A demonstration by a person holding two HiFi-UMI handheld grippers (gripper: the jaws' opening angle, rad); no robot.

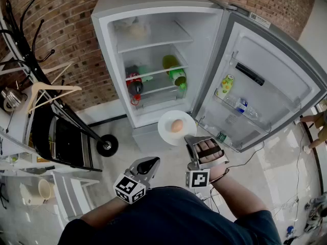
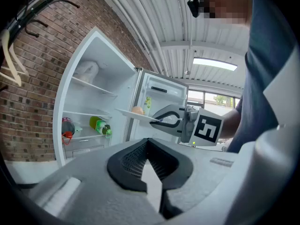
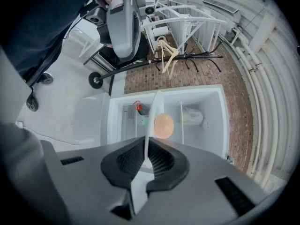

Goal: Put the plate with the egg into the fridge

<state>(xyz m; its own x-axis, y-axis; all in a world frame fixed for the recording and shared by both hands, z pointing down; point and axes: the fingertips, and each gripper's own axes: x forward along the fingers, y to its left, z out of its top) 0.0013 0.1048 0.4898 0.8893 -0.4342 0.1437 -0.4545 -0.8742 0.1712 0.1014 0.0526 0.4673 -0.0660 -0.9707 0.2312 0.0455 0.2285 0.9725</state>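
I hold the plate [image 1: 167,133] by its near rim in the right claw [image 1: 190,138], which is clenched on the thin edge. From that claw's own camera the plate runs edge-on between the pads. The egg [image 1: 177,125] sits near the plate's middle.

Plate and egg hang in the air just in front of the open fridge [image 1: 153,14] — outside it, not yet on a shelf.

The left claw [image 1: 152,162] is clenched on nothing, held close to my body, left of the right one.

The door [image 1: 265,80] stands wide open at the right, with a can [image 1: 225,84] in its rack. Inside, a green bottle [image 1: 177,75] and a dark bottle [image 1: 134,84] lie on the middle shelves, and a pale bag [image 1: 135,30] sits on the top shelf. Behind is a brick wall [image 1: 66,24] — at the left, a coat rack [image 1: 30,60] with hangers [image 1: 48,93].
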